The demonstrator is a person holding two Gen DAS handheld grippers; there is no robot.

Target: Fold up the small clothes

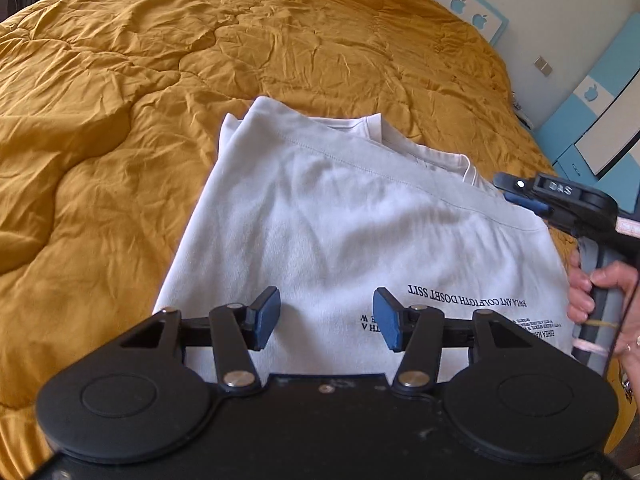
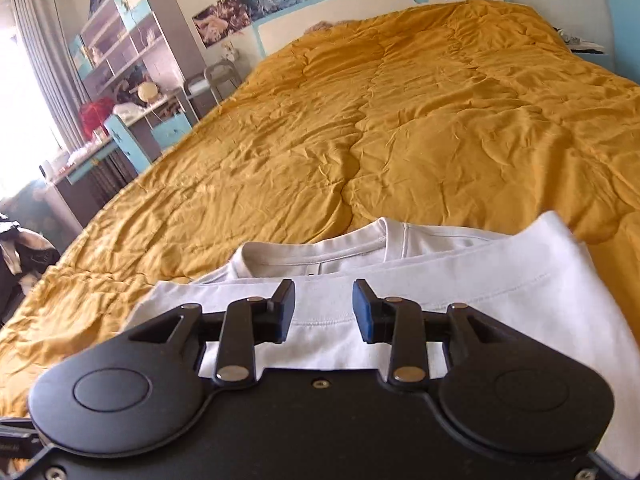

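My left claw (image 1: pixel 326 318) and right claw (image 2: pixel 324 310) both hang spread, pinching nothing, above the white t-shirt (image 1: pixel 360 232) lying folded on the bed's mustard quilt (image 1: pixel 160 80). Only the left view shows its printed lettering (image 1: pixel 468 298); only the right shows the shelves (image 2: pixel 120 40).

T-shirt (image 1: pixel 340 232) print (image 1: pixel 468 300) is being partly covered by left gripper (image 1: pixel 326 318), small lines too blurred to be read. Right gripper (image 1: pixel 520 196) & hand (image 1: pixel 600 300) are being cut by frame edge in left view. Shelf (image 2: pixel 120 40) items too small to ID.
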